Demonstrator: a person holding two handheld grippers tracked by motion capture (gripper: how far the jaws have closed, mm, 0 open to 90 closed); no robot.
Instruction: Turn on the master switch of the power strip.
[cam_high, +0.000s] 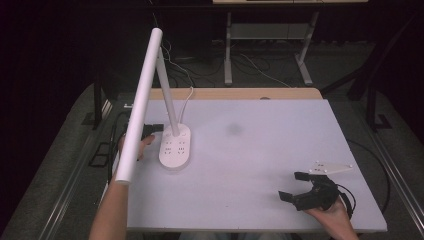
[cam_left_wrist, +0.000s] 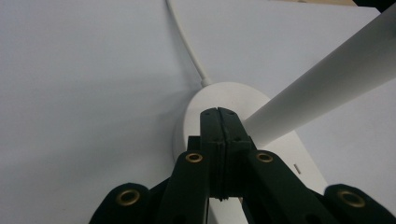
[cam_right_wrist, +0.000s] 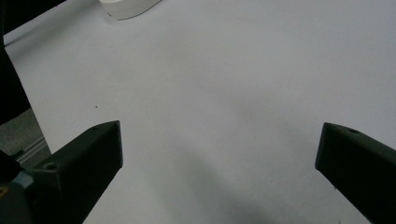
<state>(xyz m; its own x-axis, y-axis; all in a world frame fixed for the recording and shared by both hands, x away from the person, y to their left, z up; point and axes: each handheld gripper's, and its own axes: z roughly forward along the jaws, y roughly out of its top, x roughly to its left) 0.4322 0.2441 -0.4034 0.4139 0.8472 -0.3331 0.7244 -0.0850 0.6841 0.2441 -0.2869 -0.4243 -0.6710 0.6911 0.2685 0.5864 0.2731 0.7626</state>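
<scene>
Two claws in play, lamp is the job. Left claw (cam_high: 159, 128) sits at the back-left edge of the lamp base (cam_high: 175, 147), jaws pressed fully together with nothing between them; in the left gripper view the shut tips (cam_left_wrist: 219, 116) hover over or touch the base top (cam_left_wrist: 224, 95), right next to the stem (cam_left_wrist: 322, 86). Can't tell if there's actual contact.

Risks, as I read it:
- Shut tips poking a smooth plastic base: likely to skid off instead of pressing.
- A sideways shove at the stem could tip things; the long head bar (cam_high: 141, 100) overhangs the worktop's (cam_high: 280, 150) left edge, so the weight sits off-centre.
- Cord (cam_left_wrist: 184, 42) runs off the back and could drag on the base if it shifts.

Materials: base is a flat rounded oval, glossy white plastic with small printed marks. Stem is a slim, straight white tube, leaning. Head bar is a long matte white cylinder. Worktop is a plain, pale, smooth sheet.

Right claw (cam_high: 300, 186) rests near the front-right corner, well apart from the lamp, jaws spread wide and empty; its black blocky fingers (cam_right_wrist: 79, 163) look hard and angular.
</scene>
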